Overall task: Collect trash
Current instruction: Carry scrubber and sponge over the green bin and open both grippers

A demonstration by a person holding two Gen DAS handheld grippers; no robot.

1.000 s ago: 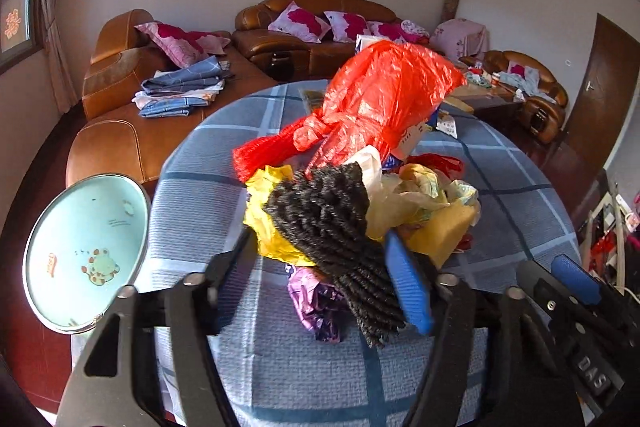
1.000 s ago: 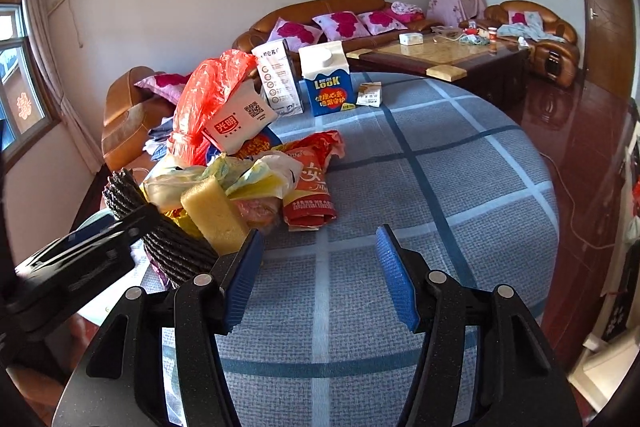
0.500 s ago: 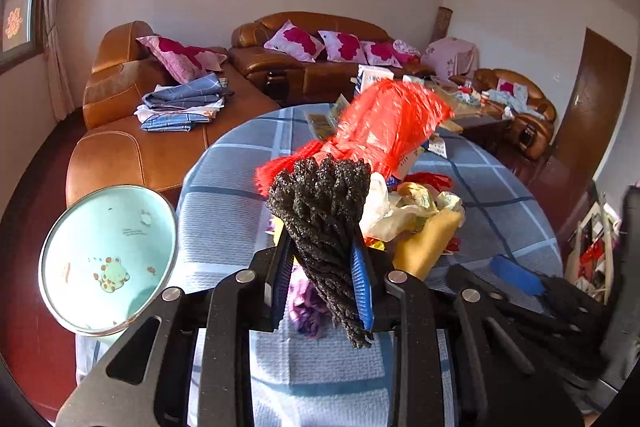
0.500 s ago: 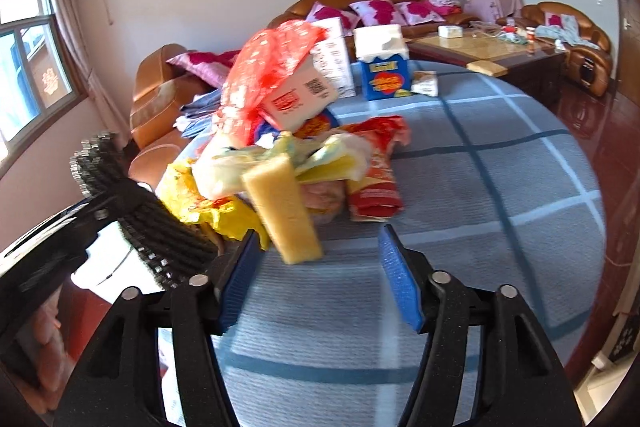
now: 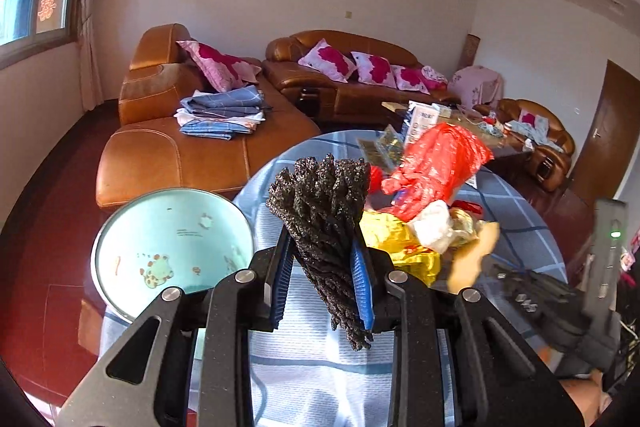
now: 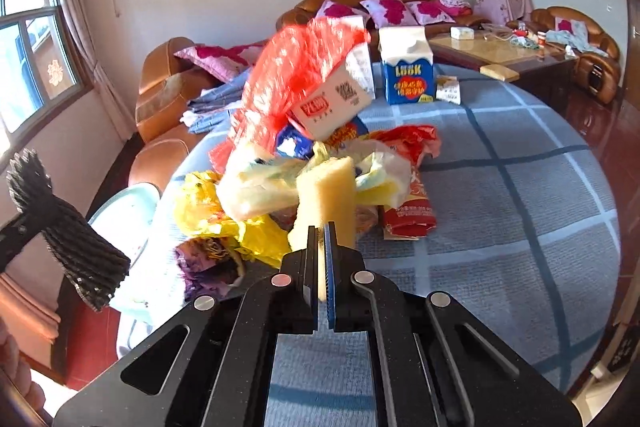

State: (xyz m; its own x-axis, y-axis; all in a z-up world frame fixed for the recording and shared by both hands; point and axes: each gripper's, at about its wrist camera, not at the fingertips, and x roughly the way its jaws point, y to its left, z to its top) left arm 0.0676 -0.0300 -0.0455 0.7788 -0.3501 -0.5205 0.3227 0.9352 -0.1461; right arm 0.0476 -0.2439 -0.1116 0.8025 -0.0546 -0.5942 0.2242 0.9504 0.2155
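Left gripper (image 5: 323, 281) — blue pads clamped on a dark ridged foam piece (image 5: 324, 211), which stands up between them, raised clear of the tablecloth, over the table's near-left edge. Beside that edge, lower down, a pale green round bin (image 5: 168, 251) with a cartoon print inside.

Right gripper (image 6: 321, 267) — its jaws have just been closing and now pinch the lower end of a yellow sponge (image 6: 326, 195), squeezing it thin between the pads; the sponge rises upright in front of the trash heap.

Round table (image 6: 520, 227) under a blue checked cloth. The heap sits toward its left side: red plastic bag (image 6: 292, 67) on top, white carton (image 6: 332, 103) against it, yellow wrapper (image 6: 224, 219) and purple wrapper (image 6: 204, 259) at the near-left edge, red snack packet (image 6: 408, 211) at the right. A blue milk carton (image 6: 408, 71) stands upright near the far edge.
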